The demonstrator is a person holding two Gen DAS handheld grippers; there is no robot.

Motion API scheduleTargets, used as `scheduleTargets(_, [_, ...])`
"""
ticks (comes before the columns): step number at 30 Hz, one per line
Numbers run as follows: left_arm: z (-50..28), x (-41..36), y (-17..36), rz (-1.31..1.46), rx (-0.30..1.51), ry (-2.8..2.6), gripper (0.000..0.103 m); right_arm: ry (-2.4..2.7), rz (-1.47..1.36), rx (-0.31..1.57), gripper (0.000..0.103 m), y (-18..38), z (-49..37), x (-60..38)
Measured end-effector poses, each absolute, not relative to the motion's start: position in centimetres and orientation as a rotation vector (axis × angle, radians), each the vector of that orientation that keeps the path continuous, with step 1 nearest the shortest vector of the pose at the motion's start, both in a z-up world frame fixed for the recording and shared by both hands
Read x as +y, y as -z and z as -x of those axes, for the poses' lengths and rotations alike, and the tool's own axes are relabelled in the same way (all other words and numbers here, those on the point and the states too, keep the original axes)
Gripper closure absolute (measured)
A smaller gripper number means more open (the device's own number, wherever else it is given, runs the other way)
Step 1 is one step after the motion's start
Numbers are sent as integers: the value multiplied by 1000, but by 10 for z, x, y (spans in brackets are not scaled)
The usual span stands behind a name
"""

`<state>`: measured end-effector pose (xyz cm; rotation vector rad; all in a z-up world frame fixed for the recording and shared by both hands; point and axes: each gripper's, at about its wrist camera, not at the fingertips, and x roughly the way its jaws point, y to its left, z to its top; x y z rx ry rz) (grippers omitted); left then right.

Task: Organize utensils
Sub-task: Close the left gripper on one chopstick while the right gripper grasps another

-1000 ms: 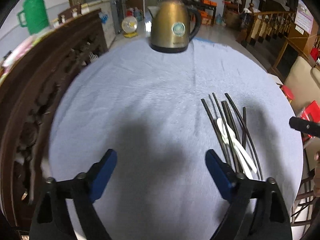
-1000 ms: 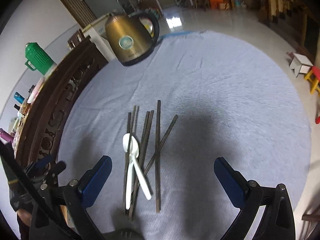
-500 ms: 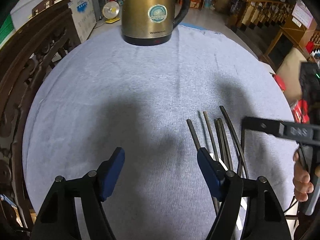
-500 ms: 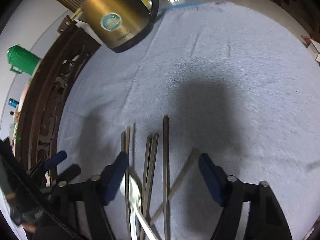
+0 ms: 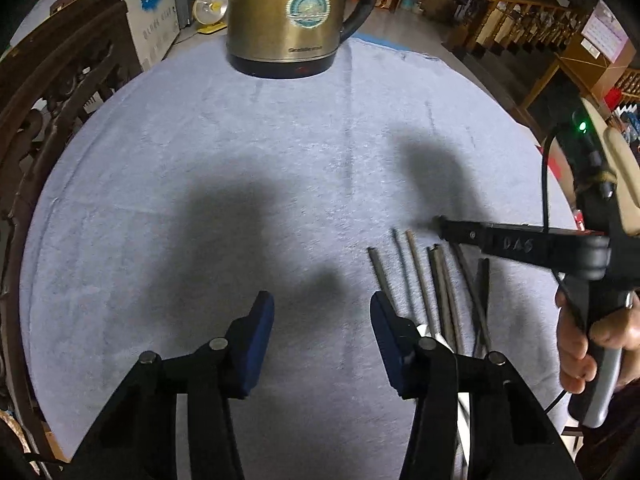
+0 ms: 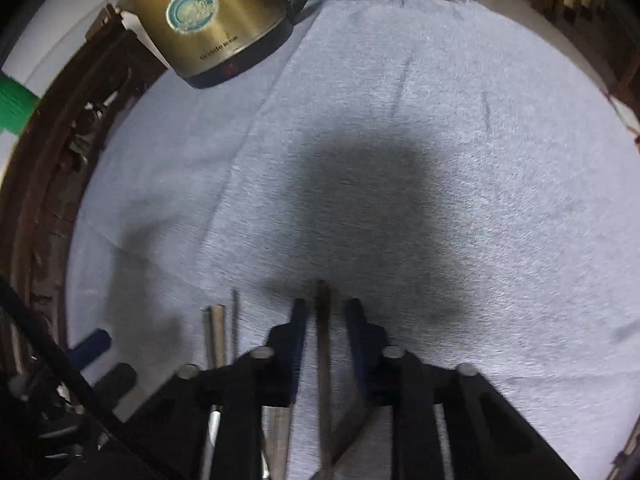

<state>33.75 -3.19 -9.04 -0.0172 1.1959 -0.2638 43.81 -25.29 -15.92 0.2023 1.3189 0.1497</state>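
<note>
The sorting looks barely begun: the dark, slender chopsticks (image 5: 440, 280) lie in a loose, uneven fan near the table's right edge as the left wrist camera sees it, with nothing yet gathered or set apart.

Nearest the left wrist camera, the left gripper (image 5: 322, 342), black-framed with blue rubbery pads, stands with its jaws set well apart over bare cloth and grips nothing; its right finger sits just beside the leftmost chopstick. Partly hidden behind that finger, a white plastic spoon (image 5: 428, 330) shows among the sticks, and how it lies cannot be judged.

The right gripper (image 6: 325, 316), of the same black and blue build, has its jaws drawn close on either side of a single dark chopstick (image 6: 322, 320), whose blunt tip pokes out beyond the pads. Whether the pads actually press the stick is not clear through the blur; a narrow gap seems to remain. More matte, round-sectioned sticks lie just to the left of it.

All of this rests on a round table covered with a pale grey-blue towelling cloth (image 5: 200, 140), nappy and faintly creased. At the far edge stands a brass-coloured metal electric kettle (image 5: 288, 12), smooth and shiny, with a black base and handle and a round teal sticker. A carved dark wooden chair back (image 5: 60, 100) curves along the left edge.
</note>
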Motion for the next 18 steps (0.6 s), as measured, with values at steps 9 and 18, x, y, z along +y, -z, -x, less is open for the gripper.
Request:
scheduleTargets(9, [-368, -67, 104, 84, 1288, 295, 52, -184, -350, 1222, 96, 149, -425, -292])
scheduleTargets(18, [-380, -87, 125, 120, 1363, 259, 65, -209, -445, 1142, 96, 128, -401, -325])
